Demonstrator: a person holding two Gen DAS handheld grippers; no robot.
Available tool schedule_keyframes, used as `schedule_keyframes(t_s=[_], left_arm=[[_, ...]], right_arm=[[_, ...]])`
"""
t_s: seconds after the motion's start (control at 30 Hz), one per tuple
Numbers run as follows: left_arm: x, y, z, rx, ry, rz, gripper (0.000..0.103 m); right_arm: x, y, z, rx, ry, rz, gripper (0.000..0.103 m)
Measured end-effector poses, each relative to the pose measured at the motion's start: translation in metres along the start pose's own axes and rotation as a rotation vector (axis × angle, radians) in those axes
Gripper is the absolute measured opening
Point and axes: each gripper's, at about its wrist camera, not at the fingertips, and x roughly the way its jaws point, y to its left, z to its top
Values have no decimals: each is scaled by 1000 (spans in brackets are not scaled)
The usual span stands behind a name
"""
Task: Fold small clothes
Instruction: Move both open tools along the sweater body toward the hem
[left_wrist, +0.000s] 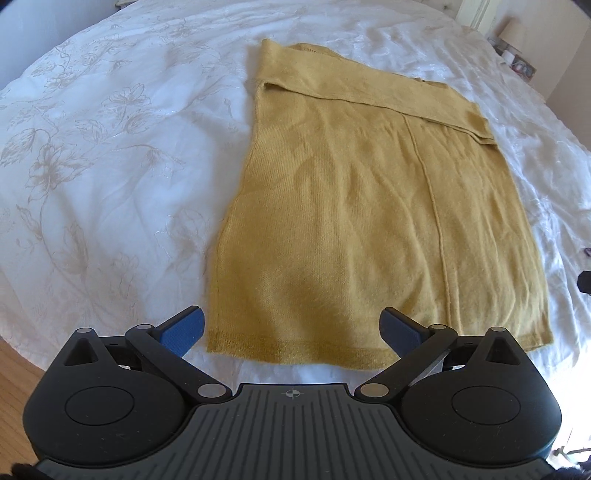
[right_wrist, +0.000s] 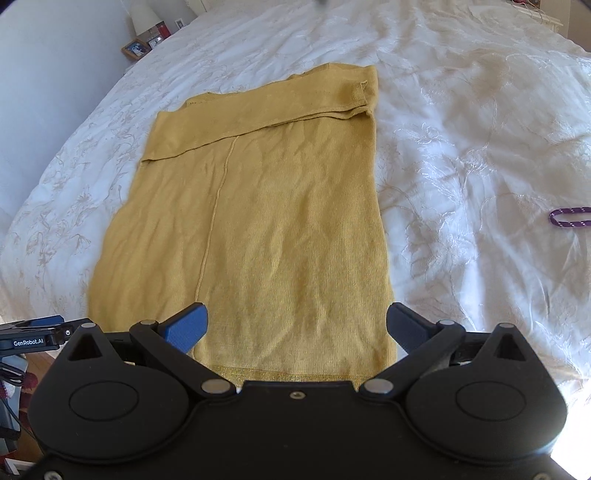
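Note:
A mustard-yellow knit top (left_wrist: 369, 206) lies flat on the white bed, its sleeves folded across the far end, hem nearest me. It also shows in the right wrist view (right_wrist: 266, 229). My left gripper (left_wrist: 293, 326) is open and empty, hovering over the near hem at the garment's left corner. My right gripper (right_wrist: 297, 325) is open and empty, over the hem at the garment's right corner. A sliver of the left gripper (right_wrist: 33, 332) shows at the left edge of the right wrist view.
A white embroidered bedspread (left_wrist: 110, 166) covers the bed. A purple cord (right_wrist: 570, 218) lies on it to the right. A nightstand with a lamp and framed photos (right_wrist: 144, 37) stands beyond the bed's far corner. Wood floor (left_wrist: 14, 369) is at the near left.

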Motion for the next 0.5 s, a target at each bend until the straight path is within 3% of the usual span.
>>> schedule_keyframes(t_s=[0.5], left_arm=[[17,30,-4,-16,-9,4,103]], right_arm=[[4,7,-33,-9,10,-35,102]])
